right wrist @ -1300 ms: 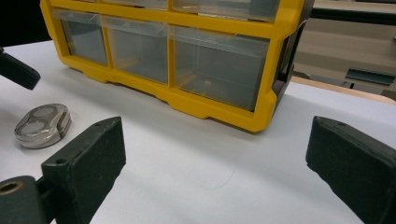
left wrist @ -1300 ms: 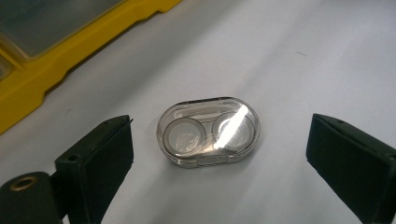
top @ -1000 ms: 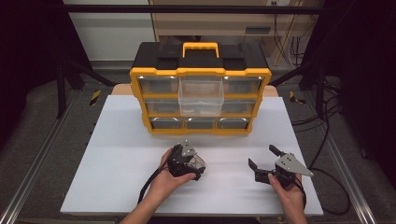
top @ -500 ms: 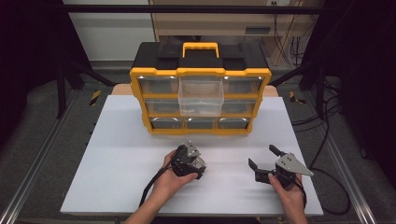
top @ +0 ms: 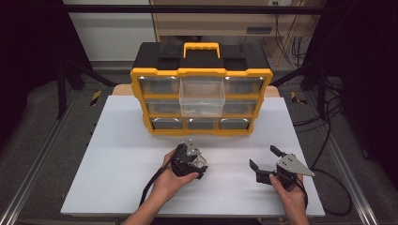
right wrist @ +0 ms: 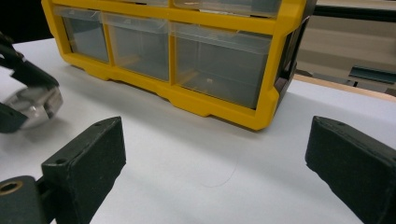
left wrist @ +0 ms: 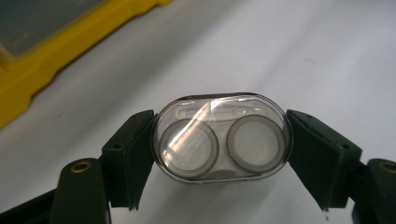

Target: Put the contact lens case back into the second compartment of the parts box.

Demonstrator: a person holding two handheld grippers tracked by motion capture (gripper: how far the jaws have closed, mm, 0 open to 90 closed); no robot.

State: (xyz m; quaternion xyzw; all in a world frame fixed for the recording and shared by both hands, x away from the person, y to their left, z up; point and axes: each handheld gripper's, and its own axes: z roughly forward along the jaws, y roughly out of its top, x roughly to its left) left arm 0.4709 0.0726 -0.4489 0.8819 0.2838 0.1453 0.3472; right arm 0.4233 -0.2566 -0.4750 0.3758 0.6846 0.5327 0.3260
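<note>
The left gripper (left wrist: 219, 144) clamps a clear oval plastic case with two round wells (left wrist: 219, 137); keep it level toward the pulled-out clear drawer (top: 202, 96) of the yellow-and-black organiser (top: 202, 75), while the right gripper (top: 267, 159) waits wide open

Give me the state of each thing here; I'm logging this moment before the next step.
Left hand-held gripper: shut on the clear oval plastic case.
Clear oval plastic case: lid closed, clamped by its two ends.
Right hand-held gripper: open, holding nothing.
Yellow and black drawer organiser: upright; its clear middle drawer pulled out, others in.
</note>
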